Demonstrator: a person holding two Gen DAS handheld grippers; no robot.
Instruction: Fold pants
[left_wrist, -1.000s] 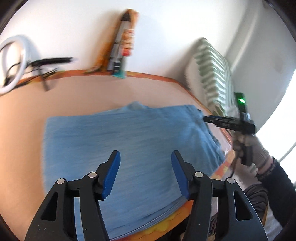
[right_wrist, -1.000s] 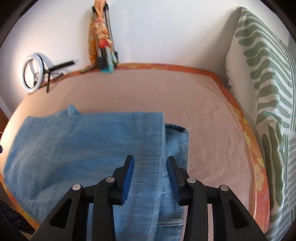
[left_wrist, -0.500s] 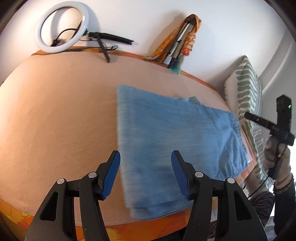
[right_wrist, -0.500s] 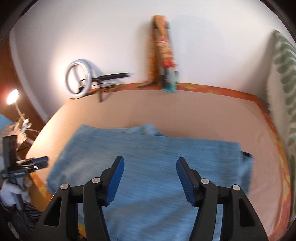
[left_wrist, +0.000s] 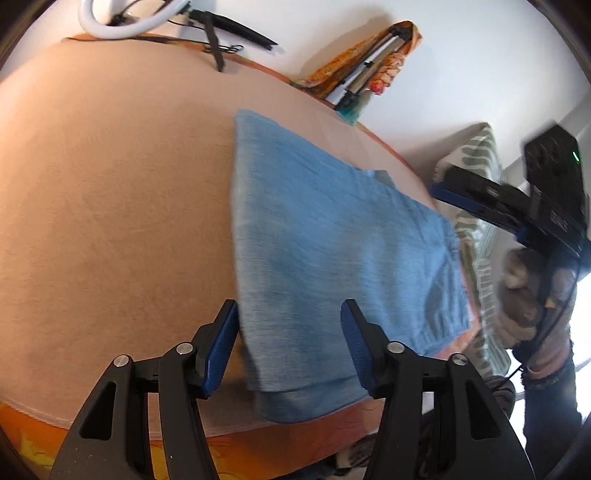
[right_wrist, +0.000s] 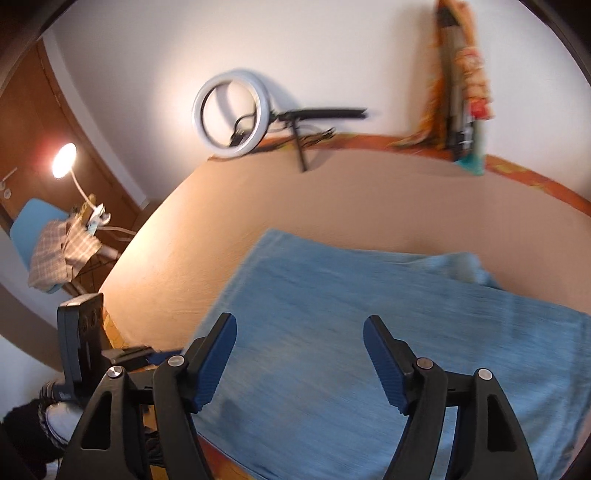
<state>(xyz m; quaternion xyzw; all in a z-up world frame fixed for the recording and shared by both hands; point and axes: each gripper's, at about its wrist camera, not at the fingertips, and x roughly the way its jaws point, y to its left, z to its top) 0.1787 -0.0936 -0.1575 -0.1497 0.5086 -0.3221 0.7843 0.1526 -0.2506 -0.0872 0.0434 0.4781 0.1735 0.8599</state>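
The light blue denim pants (left_wrist: 332, 251) lie folded flat in a rough rectangle on the peach bed sheet (left_wrist: 110, 184). My left gripper (left_wrist: 290, 347) is open and empty, hovering above the pants' near left corner at the bed's front edge. My right gripper (right_wrist: 301, 356) is open and empty above the folded pants (right_wrist: 369, 332). The right gripper also shows at the right of the left wrist view (left_wrist: 443, 192), held in a gloved hand. The left gripper shows at the lower left of the right wrist view (right_wrist: 155, 356).
A ring light on a stand (right_wrist: 232, 114) and a folded tripod wrapped in orange cloth (right_wrist: 458, 85) lean at the wall behind the bed. A green-and-white patterned pillow (left_wrist: 476, 206) lies at the bed's right end. A lit lamp (right_wrist: 64, 160) and a chair with cloth (right_wrist: 51, 254) stand left.
Both grippers have pulled back from the pants and swung left. The right gripper's jaws have opened wider. The pants lie still on the bed.
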